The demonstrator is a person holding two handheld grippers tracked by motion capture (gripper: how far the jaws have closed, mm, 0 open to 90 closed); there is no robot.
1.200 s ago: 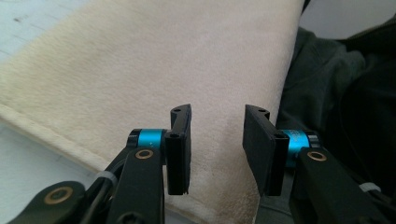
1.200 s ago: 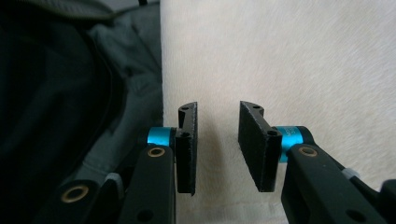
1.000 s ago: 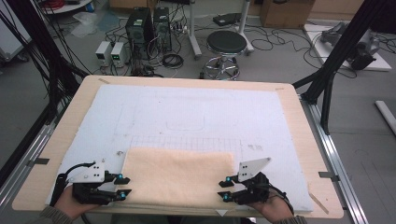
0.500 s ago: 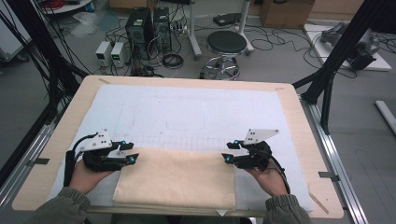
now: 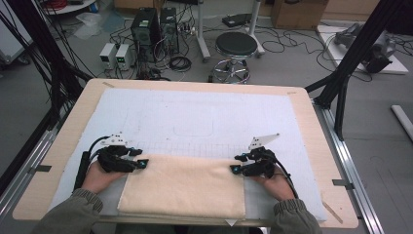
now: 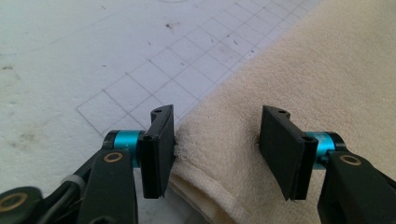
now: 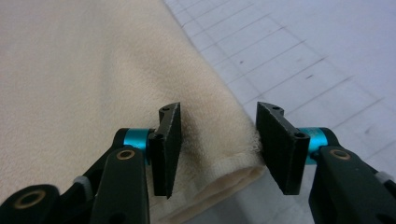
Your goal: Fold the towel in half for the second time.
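While both claws, left claw (image 5: 142, 163) and right claw (image 5: 235, 169), have just been opening astride the folded towel (image 5: 182, 187), its far corners should be released level.

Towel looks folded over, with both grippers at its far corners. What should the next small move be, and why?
Probably draw both grippers back clear. The left gripper and right gripper have just been opening, their jaws loose around the towel's far corners, and the fold lies flat.

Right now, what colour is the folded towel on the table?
Cream; the towel shows it best in the high view.
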